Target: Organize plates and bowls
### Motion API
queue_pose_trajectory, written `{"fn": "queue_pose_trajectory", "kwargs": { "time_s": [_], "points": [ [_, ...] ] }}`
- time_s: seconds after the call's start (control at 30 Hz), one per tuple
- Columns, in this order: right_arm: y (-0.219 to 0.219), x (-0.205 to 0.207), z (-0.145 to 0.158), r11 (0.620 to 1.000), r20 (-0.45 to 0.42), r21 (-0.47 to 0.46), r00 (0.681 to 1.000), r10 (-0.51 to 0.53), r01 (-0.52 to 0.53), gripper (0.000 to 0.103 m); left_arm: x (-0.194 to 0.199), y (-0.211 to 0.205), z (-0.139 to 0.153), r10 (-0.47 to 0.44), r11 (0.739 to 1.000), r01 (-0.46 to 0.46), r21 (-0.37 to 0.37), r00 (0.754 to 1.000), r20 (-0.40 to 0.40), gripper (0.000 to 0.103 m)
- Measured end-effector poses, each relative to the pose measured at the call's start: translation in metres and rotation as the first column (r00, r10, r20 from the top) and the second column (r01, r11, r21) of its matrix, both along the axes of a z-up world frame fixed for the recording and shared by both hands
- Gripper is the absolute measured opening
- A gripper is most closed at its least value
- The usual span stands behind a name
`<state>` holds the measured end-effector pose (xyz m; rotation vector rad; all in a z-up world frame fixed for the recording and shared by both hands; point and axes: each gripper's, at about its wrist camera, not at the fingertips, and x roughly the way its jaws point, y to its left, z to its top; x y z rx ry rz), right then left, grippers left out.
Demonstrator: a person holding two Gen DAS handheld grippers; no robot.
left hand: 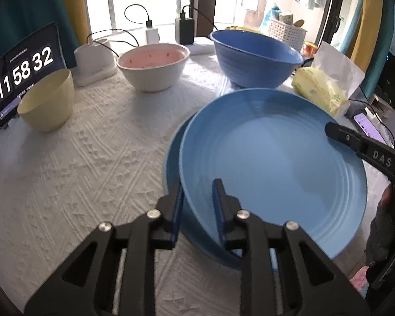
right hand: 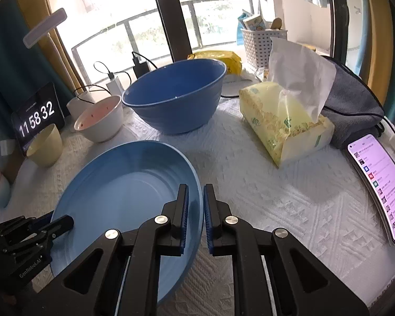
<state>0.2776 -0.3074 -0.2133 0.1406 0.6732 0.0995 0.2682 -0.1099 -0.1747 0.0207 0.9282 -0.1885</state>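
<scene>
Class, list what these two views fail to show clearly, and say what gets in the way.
- Bottom plate: left view, mostly covered by top plate.
- Phone text: right view, too small.
- Basket contents: right view, mostly behind its wall.
- Tablet small print: both views, too small.

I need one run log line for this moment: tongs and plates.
left tongs: open astride top plate rim | right tongs: shut on rim | lower plate: beneath

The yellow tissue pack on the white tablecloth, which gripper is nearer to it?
Right. The right gripper sits on the blue plate's rim facing the yellow tissue pack; the left gripper is at the rim's far side.
</scene>
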Motion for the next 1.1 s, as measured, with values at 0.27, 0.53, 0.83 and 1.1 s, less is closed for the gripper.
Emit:
{"fn": "queue_pose_trajectory", "kwargs": {
  "time_s": [0.27,0.53,0.83,1.1],
  "points": [
    [-0.006,-0.001,0.005,1.0,0.01,-0.009,1.0,-0.024,0.025,0.033,-0.003,-0.001,0.008,0.008,1.0,-0.008,0.002,0.999,0.035,0.045],
    [-0.004,0.006,-0.005,1.0,-0.013,-0.004,1.0,-0.012,0.012,0.037,0.0,0.008,0.012,0.042,0.999,-0.042,0.013,0.998,0.05,0.046],
    [0.002,0.016,-0.013,1.0,-0.035,0.006,0.999,0.007,-0.007,0.037,0.016,0.013,0.023,0.045,0.999,-0.046,0.016,0.995,0.084,0.046],
    [-0.001,0.025,-0.017,1.0,-0.025,0.02,1.0,0.01,-0.01,0.046,0.025,0.017,0.026,0.046,0.999,-0.046,0.003,0.995,0.087,0.046]
  ]
}}
